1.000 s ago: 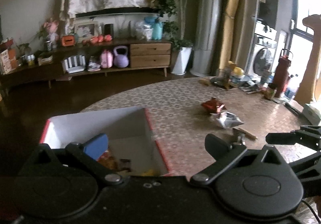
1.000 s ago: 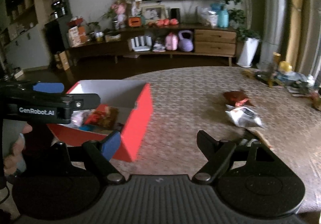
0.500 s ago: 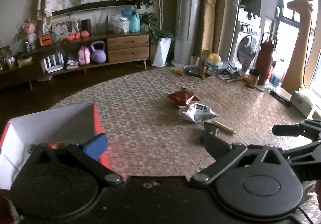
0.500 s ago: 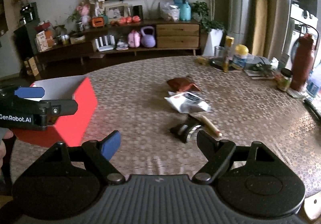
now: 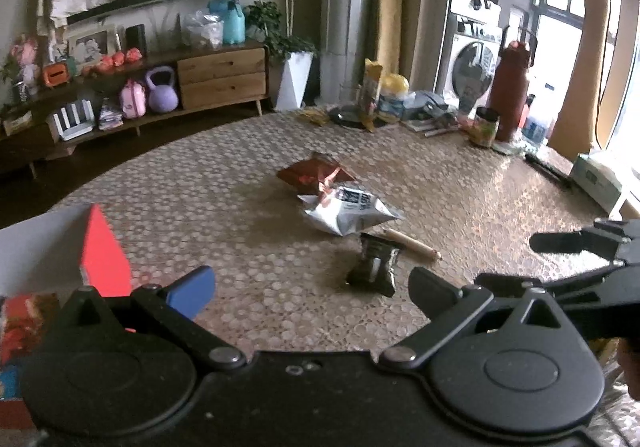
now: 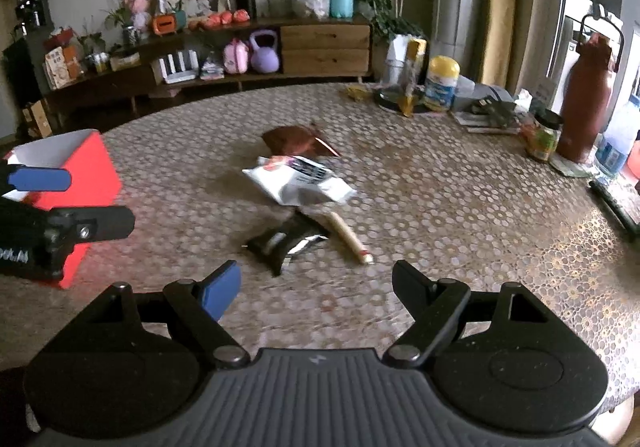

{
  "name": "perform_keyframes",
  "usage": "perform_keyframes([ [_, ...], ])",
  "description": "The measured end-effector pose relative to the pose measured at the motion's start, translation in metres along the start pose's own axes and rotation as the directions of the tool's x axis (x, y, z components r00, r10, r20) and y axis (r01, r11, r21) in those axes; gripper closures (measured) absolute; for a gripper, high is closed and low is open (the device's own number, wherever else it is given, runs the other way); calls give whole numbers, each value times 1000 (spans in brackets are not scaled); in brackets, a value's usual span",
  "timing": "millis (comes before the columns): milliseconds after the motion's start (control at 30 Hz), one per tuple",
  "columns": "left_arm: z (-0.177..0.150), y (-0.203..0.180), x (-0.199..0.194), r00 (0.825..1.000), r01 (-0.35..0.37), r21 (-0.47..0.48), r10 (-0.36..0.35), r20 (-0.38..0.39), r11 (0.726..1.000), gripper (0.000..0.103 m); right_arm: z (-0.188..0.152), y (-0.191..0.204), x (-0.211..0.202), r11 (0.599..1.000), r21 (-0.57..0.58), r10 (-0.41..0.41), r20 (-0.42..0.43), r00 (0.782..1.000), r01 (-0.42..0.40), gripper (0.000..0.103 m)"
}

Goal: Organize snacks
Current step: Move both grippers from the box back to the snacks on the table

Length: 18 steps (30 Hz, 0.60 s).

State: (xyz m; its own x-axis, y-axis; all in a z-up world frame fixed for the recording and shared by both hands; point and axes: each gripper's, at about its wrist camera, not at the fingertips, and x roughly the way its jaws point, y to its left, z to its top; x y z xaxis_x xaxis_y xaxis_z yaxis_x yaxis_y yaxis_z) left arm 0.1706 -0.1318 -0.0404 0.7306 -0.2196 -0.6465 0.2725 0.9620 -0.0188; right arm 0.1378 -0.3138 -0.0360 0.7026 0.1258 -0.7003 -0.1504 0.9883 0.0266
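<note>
Grippers, left gripper (image 5: 310, 289) and right gripper (image 6: 316, 285), had swung from the red box (image 6: 86, 183) at 9 o'clock toward the black packet (image 6: 286, 241) at 12 o'clock; both jaws apart, empty.

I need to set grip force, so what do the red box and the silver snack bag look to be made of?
Red box: probably cardboard, matte red outside and plain white inside, with thin flat walls and sharp folded corners.
Silver snack bag: likely metallised plastic film, glossy and crinkled, catching light along its creases, so it should crush easily.
</note>
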Motion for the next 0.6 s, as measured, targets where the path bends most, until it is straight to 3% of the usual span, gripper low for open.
perform_keyframes([
  [233,1,-23,43,999,14,36,-12,-41,999,0,-1,-35,44,999,11,-36,-63,997,37,20],
  [400,-2,-33,74,997,23,59,-19,-73,998,0,-1,-47,70,1000,3,-10,-84,996,11,21],
  [600,-7,-40,108,993,39,72,-31,-113,997,1,8,-56,102,1000,-3,15,-109,994,-15,28],
])
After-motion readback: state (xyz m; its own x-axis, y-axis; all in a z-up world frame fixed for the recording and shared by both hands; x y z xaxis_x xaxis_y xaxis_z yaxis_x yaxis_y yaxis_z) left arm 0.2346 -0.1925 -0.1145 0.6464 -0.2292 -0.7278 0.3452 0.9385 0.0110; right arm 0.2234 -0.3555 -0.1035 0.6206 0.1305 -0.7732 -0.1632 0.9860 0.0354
